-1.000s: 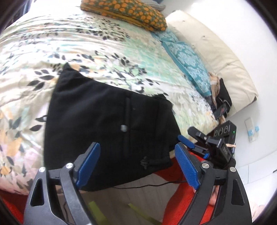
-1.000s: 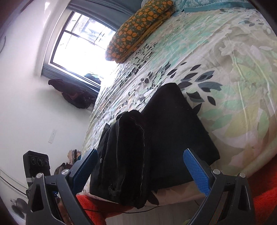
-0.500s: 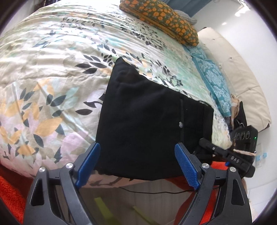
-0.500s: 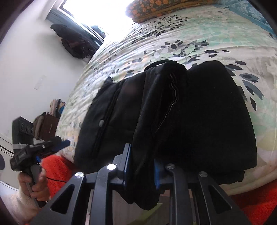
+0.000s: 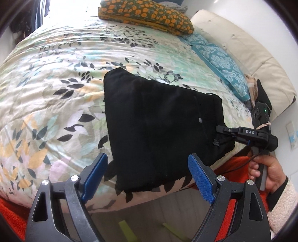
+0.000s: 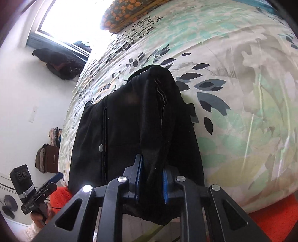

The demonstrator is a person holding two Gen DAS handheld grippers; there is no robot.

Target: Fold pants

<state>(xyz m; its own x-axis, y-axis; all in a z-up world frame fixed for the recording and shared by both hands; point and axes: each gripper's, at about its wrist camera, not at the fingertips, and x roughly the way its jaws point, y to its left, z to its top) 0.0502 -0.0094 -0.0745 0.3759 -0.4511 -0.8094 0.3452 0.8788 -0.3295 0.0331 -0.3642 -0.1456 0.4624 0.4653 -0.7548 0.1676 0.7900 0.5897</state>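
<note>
Floral bedding in cream, mint and orange covers a bed (image 5: 55, 96), with an orange-patterned pillow (image 5: 147, 16) at the far side. Black pants (image 5: 158, 122) lie folded into a thick rectangle at the near edge of the mattress, a small pale button showing. The right hand-held gripper (image 6: 150, 178), marked "DAS" on its side, is clamped on a raised ridge of the pants. The left hand-held gripper (image 5: 149, 175) hangs with its blue pads (image 5: 200, 178) wide apart above the near edge. Open bedding spreads left of the pants.

Bright daylight pours from the window (image 6: 74, 16), blown out to white glare. The bedspread (image 5: 55, 78) bulges with fisheye curving, corners dark. The black pants (image 5: 158, 126) show little detail.
</note>
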